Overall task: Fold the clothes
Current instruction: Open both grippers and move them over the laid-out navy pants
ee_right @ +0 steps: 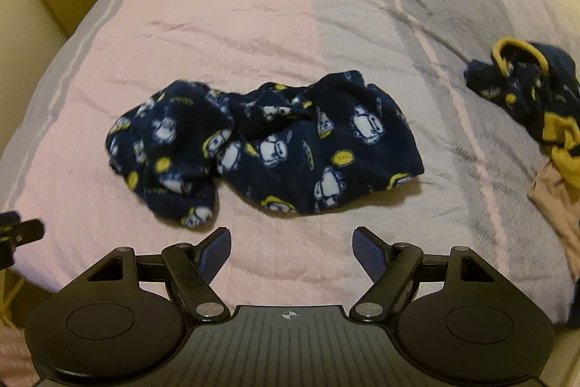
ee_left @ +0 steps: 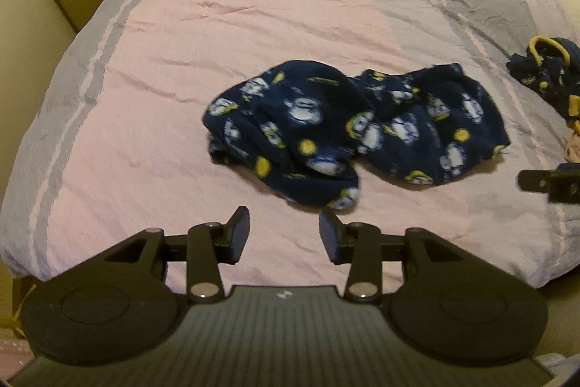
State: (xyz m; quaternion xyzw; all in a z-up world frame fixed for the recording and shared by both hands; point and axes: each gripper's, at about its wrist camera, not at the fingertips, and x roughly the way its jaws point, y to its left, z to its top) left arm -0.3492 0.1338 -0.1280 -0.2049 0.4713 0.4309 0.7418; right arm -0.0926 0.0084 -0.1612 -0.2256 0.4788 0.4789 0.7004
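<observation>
A: Where does the navy fleece garment point(ee_left: 348, 129) lie?

B: Crumpled at mid-bed on the pink-and-grey bedspread point(ee_left: 181, 35), at twelve o'clock from both grippers, apart from them.

A: The left gripper point(ee_left: 284, 231)?

B: Jaws partly apart, nothing between them, hovering over bare bedspread.

A: And the right gripper point(ee_right: 291, 251)?

B: Jaws spread wider, also empty.

A: Anything else on the bed?

B: A second navy-and-yellow garment point(ee_right: 536, 89) at two o'clock near the edge, a pale pink cloth point(ee_right: 554, 202) just below it.
</observation>
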